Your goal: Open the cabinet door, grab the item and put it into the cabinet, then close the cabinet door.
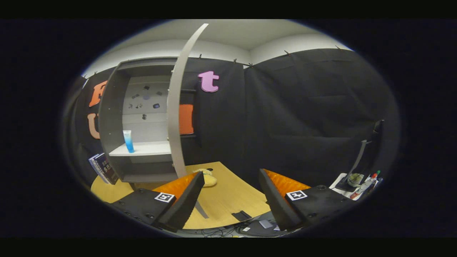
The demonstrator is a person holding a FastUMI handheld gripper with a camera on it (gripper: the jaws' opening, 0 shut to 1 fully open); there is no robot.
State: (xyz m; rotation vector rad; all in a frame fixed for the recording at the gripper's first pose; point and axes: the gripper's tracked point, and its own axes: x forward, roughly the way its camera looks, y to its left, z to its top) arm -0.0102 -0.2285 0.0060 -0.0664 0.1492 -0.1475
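Your gripper (232,178) has its fingers spread wide, nothing between them; past the gap you see bare wooden table (228,200) and the black booth wall.

The cabinet (114,117) stands on the table beyond and to the left of your left finger (185,200). Its door (175,107) is swung open, edge-on to you, with its lower end coming down just behind your left fingertip.

Inside, on the middle shelf (142,149), a blue-and-white tube (128,141) stands upright near the shelf's front left. Small dark marks are scattered on the cabinet's back panel; too small for you to tell what they are.

A yellow soft item (209,178) lies on the table just ahead of your left fingertip, right of the door's foot, partly hidden by the finger.

Books (103,168) lean against the cabinet's lower left side.

Beyond your right finger (275,200), well apart from the cabinet, a white tray (342,187) holds bottles and markers (366,184).

Below the table's near edge, cables and a dark device (260,225) lie on the floor.
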